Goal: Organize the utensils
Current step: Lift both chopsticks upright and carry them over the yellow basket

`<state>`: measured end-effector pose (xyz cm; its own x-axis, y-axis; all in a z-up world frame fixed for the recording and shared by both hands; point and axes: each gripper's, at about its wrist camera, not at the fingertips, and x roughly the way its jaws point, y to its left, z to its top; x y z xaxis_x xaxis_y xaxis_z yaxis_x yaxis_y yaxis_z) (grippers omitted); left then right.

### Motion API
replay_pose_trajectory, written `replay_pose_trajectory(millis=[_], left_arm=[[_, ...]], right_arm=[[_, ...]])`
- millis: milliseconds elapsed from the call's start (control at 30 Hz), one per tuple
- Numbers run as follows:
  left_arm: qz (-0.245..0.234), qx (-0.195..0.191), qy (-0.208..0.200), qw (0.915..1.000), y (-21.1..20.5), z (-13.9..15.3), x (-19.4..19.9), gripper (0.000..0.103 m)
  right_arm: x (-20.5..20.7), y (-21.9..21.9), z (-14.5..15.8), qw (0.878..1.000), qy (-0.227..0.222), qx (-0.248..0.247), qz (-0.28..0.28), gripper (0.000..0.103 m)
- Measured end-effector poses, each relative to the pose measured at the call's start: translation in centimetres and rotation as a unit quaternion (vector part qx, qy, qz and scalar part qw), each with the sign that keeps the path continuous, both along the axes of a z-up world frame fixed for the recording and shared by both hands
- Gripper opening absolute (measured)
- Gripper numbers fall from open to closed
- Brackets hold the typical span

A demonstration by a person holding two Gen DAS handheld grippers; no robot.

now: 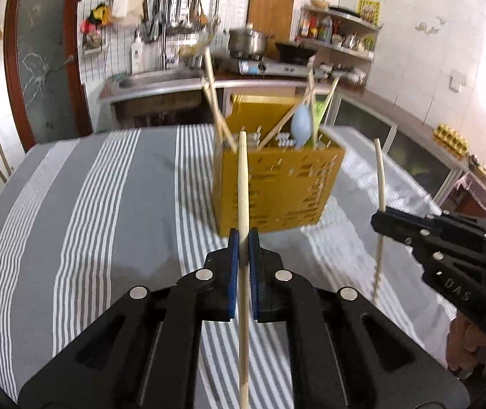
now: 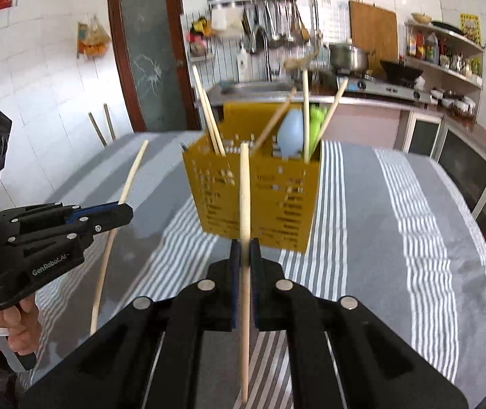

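left gripper (image 1: 243,238) pinching a pale wooden chopstick (image 1: 243,184) upright, right gripper (image 2: 244,248) clamped on another pale chopstick (image 2: 244,197), yellow perforated plastic utensil holder (image 1: 277,191) just beyond on grey striped tablecloth (image 1: 106,204)

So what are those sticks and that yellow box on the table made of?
The stick in the left gripper and the one in the right gripper look like pale, unvarnished wood or bamboo: matte, tan, slender. The yellow box seems to be thin moulded plastic, going by its even colour and punched slots.
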<state>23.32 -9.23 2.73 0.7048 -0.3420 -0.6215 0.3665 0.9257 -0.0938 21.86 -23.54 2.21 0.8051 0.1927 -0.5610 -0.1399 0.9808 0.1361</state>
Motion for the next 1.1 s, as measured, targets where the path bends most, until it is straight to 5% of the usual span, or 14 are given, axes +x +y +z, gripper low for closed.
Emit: replay_pose_trajectory(millis=[367, 1100], left_arm=[[-0.005, -0.032, -0.052, 0.9981, -0.3, 4.0, -2.0, 0.005], [0.002, -0.080, -0.160, 0.9839, -1.9, 14.8, 4.4, 0.005]], right_arm=[[-1.4, -0.5, 4.3, 0.998, -0.064, -0.005, -0.001, 0.006], [3.0, -2.6, 14.6, 0.988, -0.153, -0.016, -0.019, 0.006]])
